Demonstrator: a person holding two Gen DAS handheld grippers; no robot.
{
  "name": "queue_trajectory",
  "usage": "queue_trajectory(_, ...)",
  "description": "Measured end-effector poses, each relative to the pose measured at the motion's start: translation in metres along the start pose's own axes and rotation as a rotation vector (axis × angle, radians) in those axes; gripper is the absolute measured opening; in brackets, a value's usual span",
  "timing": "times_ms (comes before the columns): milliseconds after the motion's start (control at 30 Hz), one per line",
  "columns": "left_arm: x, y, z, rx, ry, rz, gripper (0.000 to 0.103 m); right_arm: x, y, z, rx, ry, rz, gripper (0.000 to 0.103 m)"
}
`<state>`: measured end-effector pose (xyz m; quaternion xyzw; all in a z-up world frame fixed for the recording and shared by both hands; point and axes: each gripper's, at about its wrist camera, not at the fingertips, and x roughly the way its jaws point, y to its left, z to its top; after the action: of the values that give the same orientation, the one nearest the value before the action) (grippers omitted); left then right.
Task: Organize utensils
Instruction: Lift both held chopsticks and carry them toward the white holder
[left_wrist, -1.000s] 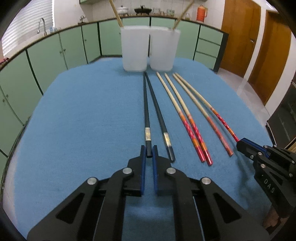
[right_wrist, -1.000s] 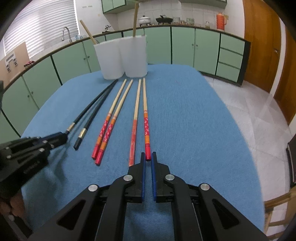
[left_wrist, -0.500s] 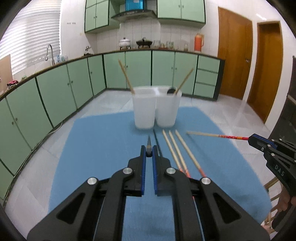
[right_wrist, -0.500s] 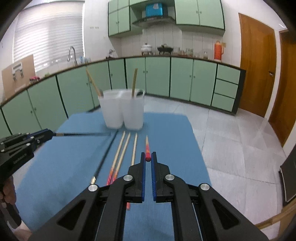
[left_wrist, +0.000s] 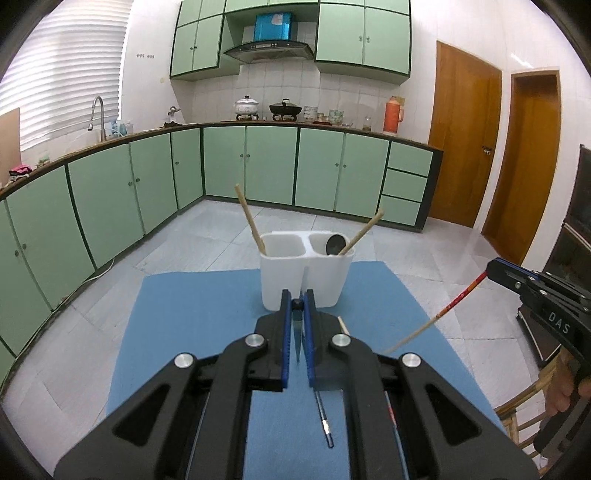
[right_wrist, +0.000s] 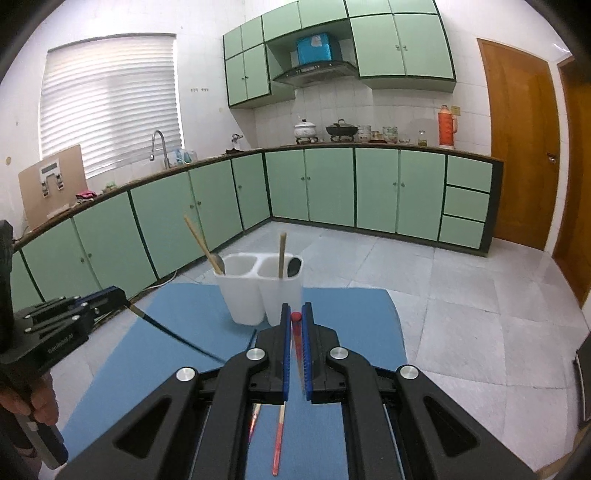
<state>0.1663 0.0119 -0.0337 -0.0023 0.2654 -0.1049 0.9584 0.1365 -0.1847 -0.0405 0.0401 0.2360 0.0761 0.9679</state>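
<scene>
My left gripper (left_wrist: 296, 300) is shut on the end of a black chopstick (left_wrist: 296, 305), raised above the blue cloth (left_wrist: 184, 314); the stick's free end slants down and away (right_wrist: 173, 334). My right gripper (right_wrist: 295, 312) is shut on the red end of a bamboo chopstick (right_wrist: 295, 316), also lifted, with its pale tip angled down (left_wrist: 417, 332). Just beyond both grippers stands a white two-compartment holder (left_wrist: 280, 284) with wooden handles and a dark spoon in it. A second black chopstick (left_wrist: 323, 417) and red-ended chopsticks (right_wrist: 279, 439) lie on the cloth below.
The cloth covers a small table with tiled floor (right_wrist: 461, 295) all round it. Green cabinets (left_wrist: 110, 203) line the far walls and wooden doors (left_wrist: 465, 147) stand on the right. A wooden chair (left_wrist: 524, 410) shows at the lower right. A hand (right_wrist: 40, 398) grips the left tool.
Both grippers have risen from the cloth, each carrying its chopstick up. The views have tilted up from the table to the kitchen. The held sticks now slant down from the grippers.
</scene>
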Motion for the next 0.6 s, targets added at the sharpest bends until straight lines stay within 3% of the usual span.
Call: queue_trajectory(600,-0.015,0.003,0.037,-0.008,-0.091,-0.016,0.006,0.002,0.015,0.048,-0.054,-0.066,0.069,0.005)
